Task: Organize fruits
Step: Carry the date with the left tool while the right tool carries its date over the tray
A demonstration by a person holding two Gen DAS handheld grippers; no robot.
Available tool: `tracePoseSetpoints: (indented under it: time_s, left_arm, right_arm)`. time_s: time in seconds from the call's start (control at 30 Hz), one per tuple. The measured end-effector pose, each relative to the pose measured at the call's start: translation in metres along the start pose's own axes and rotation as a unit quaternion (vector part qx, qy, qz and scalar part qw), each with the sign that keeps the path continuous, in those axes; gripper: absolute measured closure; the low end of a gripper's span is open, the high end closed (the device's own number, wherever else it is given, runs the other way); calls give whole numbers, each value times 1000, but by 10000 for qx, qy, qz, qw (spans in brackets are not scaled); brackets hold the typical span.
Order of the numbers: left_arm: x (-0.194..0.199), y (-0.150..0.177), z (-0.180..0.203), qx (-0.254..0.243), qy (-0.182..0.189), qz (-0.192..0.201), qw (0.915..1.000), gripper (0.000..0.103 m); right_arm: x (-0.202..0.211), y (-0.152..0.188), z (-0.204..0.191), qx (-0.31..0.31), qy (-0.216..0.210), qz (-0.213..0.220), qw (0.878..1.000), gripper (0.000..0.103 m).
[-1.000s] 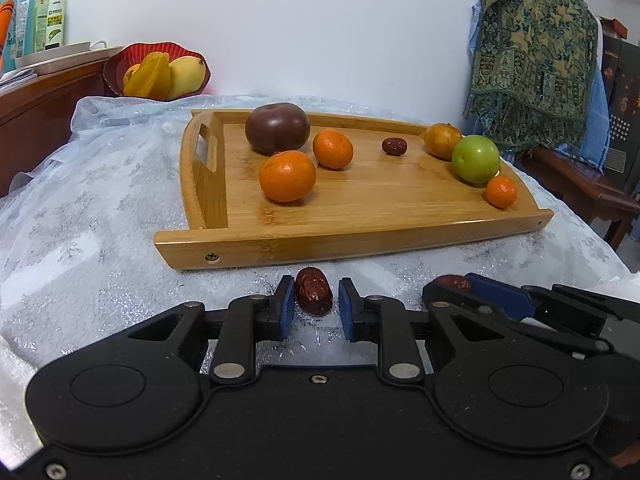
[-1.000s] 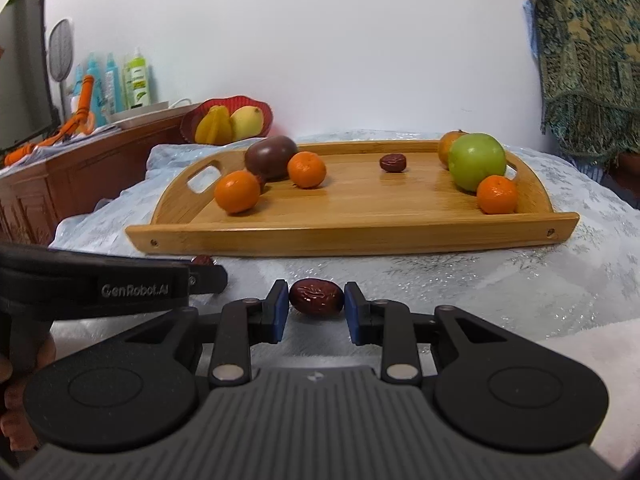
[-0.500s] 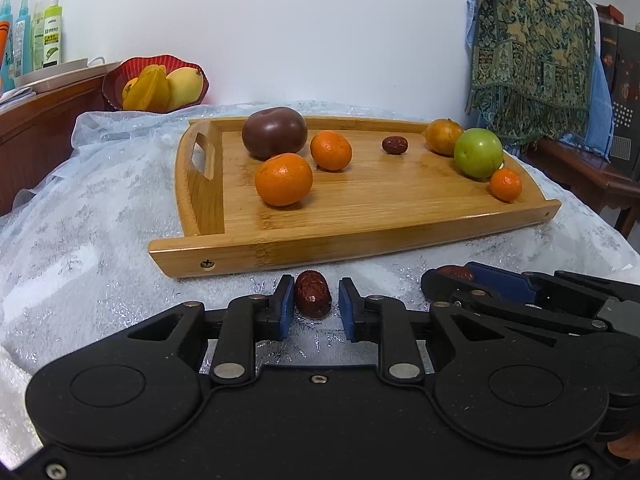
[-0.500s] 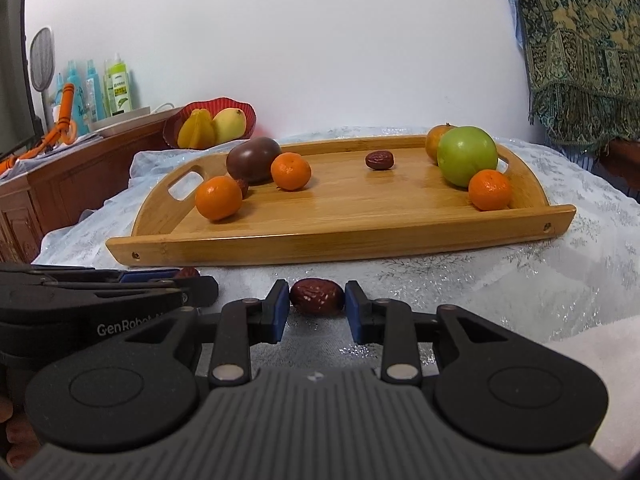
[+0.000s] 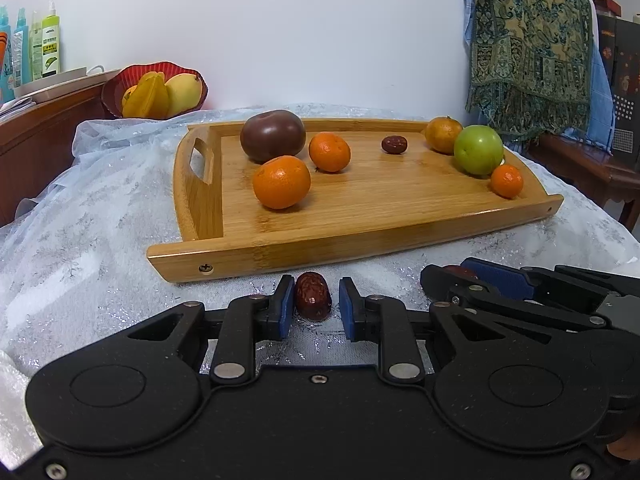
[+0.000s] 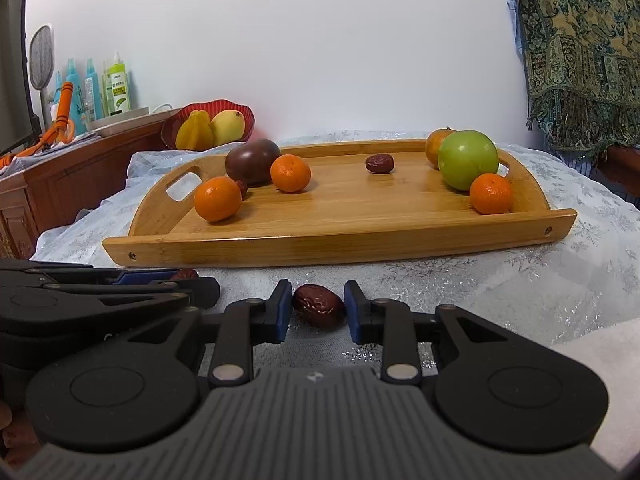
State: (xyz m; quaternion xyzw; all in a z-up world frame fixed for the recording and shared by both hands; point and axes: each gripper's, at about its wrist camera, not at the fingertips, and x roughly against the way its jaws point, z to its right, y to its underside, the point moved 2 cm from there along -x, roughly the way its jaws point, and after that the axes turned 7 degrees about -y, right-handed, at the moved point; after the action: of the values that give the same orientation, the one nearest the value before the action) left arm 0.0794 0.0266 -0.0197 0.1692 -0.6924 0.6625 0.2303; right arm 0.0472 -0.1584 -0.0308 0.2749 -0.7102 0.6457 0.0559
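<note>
The left tool (image 5: 316, 301) is clamped on a red date (image 5: 313, 303). The right tool (image 6: 316, 309) is clamped on a second date (image 6: 319, 311). Both are just near the wooden tray (image 5: 360, 248). Lift each over its near rim and set it softly by the far date (image 5: 394, 145).

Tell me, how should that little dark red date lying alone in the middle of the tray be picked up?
Pinch the date across its short width, about midway along, coming down from above. It lies flat on the tray floor, long side across the view, with bare wood all around, so fingers should fit on both sides.
</note>
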Motion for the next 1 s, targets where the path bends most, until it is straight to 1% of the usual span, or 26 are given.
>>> tracePoseSetpoints:
  time_s: [0.13,0.3,0.47,0.73,0.9,1.0]
  left_arm:
    - [2,-1,0,2,-34,21,10000,85]
    - [5,-4,-2,86,29,-1,10000,85]
    - [14,-11,1,25,88,203,9998,85]
    - [13,-43,12,-8,403,401,9984,85]
    - [-1,-66,14,71,554,370,9978,85]
    - [-16,-78,14,116,598,302,9977,85]
  right_arm:
    - [2,-1,2,-82,4,48,10000,71]
    - [9,-5,4,-94,31,212,9997,71]
    - [18,-17,9,4,56,409,9991,71]
    - [20,-51,25,310,211,695,9969,71]
    - [8,-81,41,581,206,746,9953,71]
    - [-3,-94,49,719,150,691,9949,71]
